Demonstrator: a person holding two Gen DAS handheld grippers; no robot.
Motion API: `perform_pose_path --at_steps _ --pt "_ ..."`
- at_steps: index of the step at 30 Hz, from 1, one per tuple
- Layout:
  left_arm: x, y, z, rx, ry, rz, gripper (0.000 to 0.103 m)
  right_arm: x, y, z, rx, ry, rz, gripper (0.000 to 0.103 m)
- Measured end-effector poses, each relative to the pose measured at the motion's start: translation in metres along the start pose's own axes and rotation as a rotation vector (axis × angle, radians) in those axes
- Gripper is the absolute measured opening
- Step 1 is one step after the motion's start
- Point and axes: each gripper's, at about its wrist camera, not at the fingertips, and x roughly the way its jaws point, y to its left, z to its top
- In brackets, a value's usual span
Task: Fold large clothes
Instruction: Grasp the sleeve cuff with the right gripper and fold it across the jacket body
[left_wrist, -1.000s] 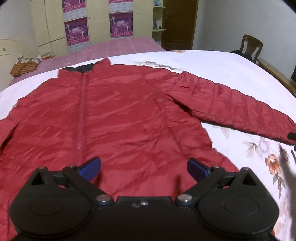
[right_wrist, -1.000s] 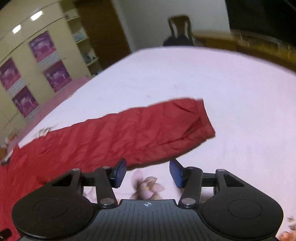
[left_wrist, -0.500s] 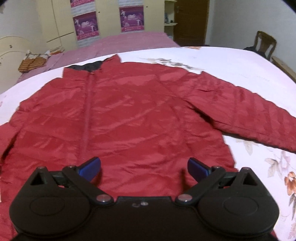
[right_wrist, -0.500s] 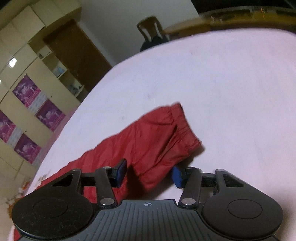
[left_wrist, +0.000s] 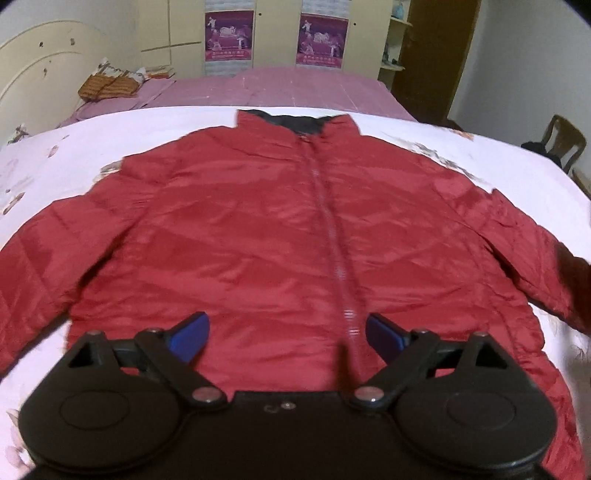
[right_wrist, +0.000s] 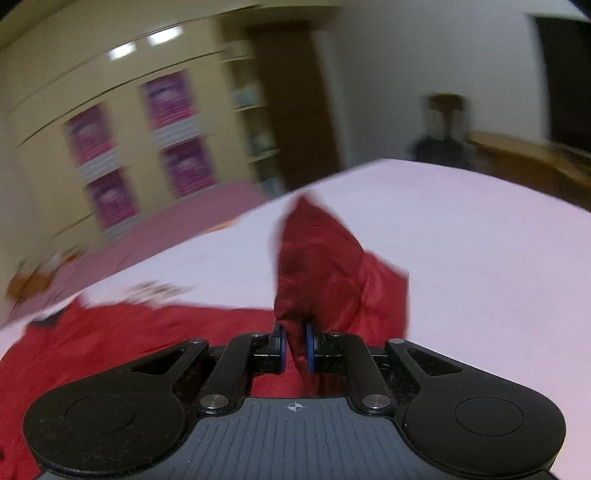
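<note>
A red puffer jacket lies face up and zipped on the white floral bed sheet, collar at the far side, sleeves spread to both sides. My left gripper is open and empty, hovering over the jacket's bottom hem near the zipper. My right gripper is shut on the jacket's right sleeve near the cuff and holds it lifted off the sheet, the cuff end standing up above the jaws. The jacket body shows at lower left in the right wrist view.
A pink bedspread covers the far part of the bed, with a woven bag on it at the left. Cream wardrobes with purple posters stand behind. A wooden chair and brown door are at the right.
My right gripper closed on the sleeve near the cuff and lifted it off the sheet. My left gripper swung left along the hem, staying open.
</note>
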Motion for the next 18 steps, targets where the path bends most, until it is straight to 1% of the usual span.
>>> perform_pose_path --at_steps 2,4,5,9,13,14,18 --pt "-0.003 0.018 -0.001 -0.017 -0.005 -0.01 0.088 0.004 0.046 -0.008 -0.076 0.03 0.072 0.01" --pt "-0.004 0.036 -0.002 -0.046 -0.005 -0.023 0.083 0.006 0.089 -0.021 -0.145 0.06 0.142 0.01" --pt "-0.005 0.044 -0.001 -0.061 -0.005 -0.031 0.082 0.013 0.108 -0.027 -0.174 0.078 0.17 0.01" --pt "-0.012 0.07 -0.001 -0.101 -0.026 -0.071 0.077 0.016 0.185 -0.057 -0.288 0.138 0.28 0.01" --pt "-0.017 0.092 -0.002 -0.139 -0.046 -0.115 0.073 0.021 0.244 -0.093 -0.382 0.19 0.366 0.01" --pt "-0.017 0.097 -0.002 -0.149 -0.051 -0.129 0.072 0.029 0.256 -0.093 -0.398 0.206 0.381 0.01" --pt "-0.019 0.111 -0.001 -0.179 -0.07 -0.183 0.07 0.054 0.307 -0.126 -0.46 0.279 0.434 0.01"
